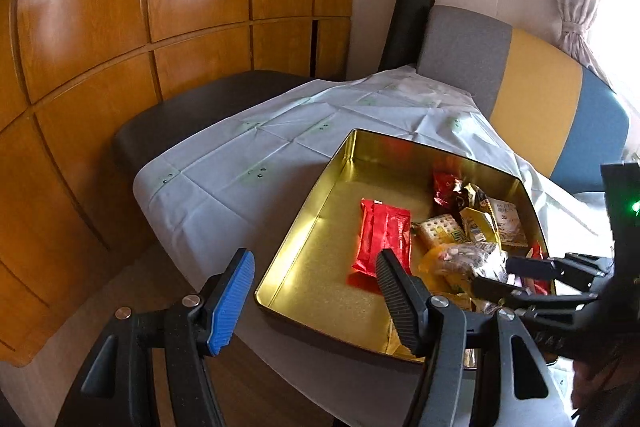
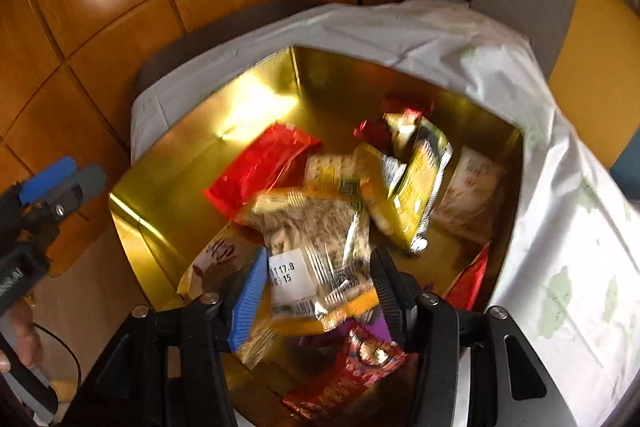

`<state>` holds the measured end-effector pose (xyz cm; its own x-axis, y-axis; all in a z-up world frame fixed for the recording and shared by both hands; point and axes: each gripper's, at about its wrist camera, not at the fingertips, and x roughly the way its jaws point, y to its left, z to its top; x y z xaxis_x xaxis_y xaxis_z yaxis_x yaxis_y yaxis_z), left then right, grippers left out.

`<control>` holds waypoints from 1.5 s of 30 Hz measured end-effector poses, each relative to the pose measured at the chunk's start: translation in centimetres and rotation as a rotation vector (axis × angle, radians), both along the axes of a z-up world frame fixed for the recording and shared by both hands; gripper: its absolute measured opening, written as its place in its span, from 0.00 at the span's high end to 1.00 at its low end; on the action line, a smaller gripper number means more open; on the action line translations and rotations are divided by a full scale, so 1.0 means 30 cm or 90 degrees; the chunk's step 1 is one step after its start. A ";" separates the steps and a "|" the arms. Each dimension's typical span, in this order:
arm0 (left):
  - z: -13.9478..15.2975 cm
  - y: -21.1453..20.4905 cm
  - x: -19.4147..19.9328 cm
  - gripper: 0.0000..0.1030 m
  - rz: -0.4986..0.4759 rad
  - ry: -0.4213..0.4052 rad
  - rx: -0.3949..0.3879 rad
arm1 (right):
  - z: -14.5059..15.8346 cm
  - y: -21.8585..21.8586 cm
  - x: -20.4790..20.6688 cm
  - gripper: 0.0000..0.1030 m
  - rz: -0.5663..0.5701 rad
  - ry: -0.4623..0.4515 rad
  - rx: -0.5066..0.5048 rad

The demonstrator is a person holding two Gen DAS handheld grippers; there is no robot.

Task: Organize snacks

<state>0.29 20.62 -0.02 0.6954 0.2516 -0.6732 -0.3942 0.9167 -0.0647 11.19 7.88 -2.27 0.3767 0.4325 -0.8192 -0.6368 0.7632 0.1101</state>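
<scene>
Gold tin [image 1: 304, 195] — red packet [image 1: 384, 239], mixed snack packets [image 2: 404, 187] inside.

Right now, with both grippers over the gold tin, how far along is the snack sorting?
Done: many packets already lie in the gold tin, including a red wrapper lying flat and a cracker pack. In hand: the right gripper hovers over a clear packet with a white label, jaws apart, pads apparently off it. The left gripper is open and empty. Left: the packets lie in a jumble on the tin's right side, not arranged.
</scene>
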 end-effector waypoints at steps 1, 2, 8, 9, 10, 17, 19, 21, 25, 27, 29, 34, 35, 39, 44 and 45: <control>-0.002 -0.004 0.003 0.38 -0.002 0.001 0.000 | 0.001 -0.004 -0.006 0.47 0.003 -0.004 0.002; -0.003 -0.007 0.004 0.38 -0.003 0.001 0.000 | 0.000 -0.009 -0.011 0.47 0.005 -0.001 0.008; -0.007 -0.032 0.007 0.38 -0.012 0.004 -0.001 | -0.023 -0.037 -0.002 0.46 -0.022 0.023 0.031; -0.005 -0.037 0.006 0.38 -0.014 0.003 0.000 | -0.029 -0.044 -0.001 0.46 -0.027 0.025 0.030; -0.002 -0.042 0.006 0.38 -0.016 0.002 0.002 | -0.034 -0.050 0.003 0.46 -0.029 0.026 0.031; 0.011 -0.077 -0.002 0.38 -0.030 -0.002 0.009 | -0.022 -0.068 -0.008 0.43 -0.048 0.021 0.039; 0.015 -0.087 -0.004 0.38 -0.034 -0.003 0.011 | -0.008 -0.083 -0.014 0.41 -0.059 0.017 0.049; 0.019 -0.097 -0.008 0.38 -0.037 -0.004 0.013 | 0.010 -0.101 -0.030 0.36 -0.070 0.008 0.063; 0.029 -0.118 -0.014 0.38 -0.046 -0.009 0.016 | 0.052 -0.143 -0.073 0.31 -0.099 -0.025 0.077; 0.034 -0.130 -0.020 0.38 -0.050 -0.013 0.017 | 0.070 -0.169 -0.099 0.29 -0.119 -0.042 0.082; 0.039 -0.149 -0.028 0.38 -0.055 -0.020 0.022 | 0.084 -0.190 -0.120 0.27 -0.144 -0.057 0.082; 0.049 -0.204 -0.054 0.37 -0.068 -0.040 0.029 | 0.105 -0.255 -0.191 0.19 -0.226 -0.107 0.071; 0.050 -0.216 -0.058 0.37 -0.070 -0.042 0.031 | 0.102 -0.268 -0.206 0.19 -0.239 -0.111 0.070; 0.046 -0.258 -0.074 0.37 -0.083 -0.046 0.029 | 0.088 -0.312 -0.238 0.19 -0.275 -0.125 0.057; 0.041 -0.301 -0.084 0.37 -0.100 -0.046 0.028 | 0.082 -0.353 -0.269 0.18 -0.303 -0.143 0.049; 0.038 -0.307 -0.084 0.37 -0.103 -0.044 0.027 | 0.083 -0.359 -0.272 0.18 -0.306 -0.147 0.048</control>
<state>-2.24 11.40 1.13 0.7731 0.1591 -0.6140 -0.2369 0.9704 -0.0469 3.02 -2.89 0.23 0.7139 0.2211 -0.6644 -0.2311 0.9701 0.0745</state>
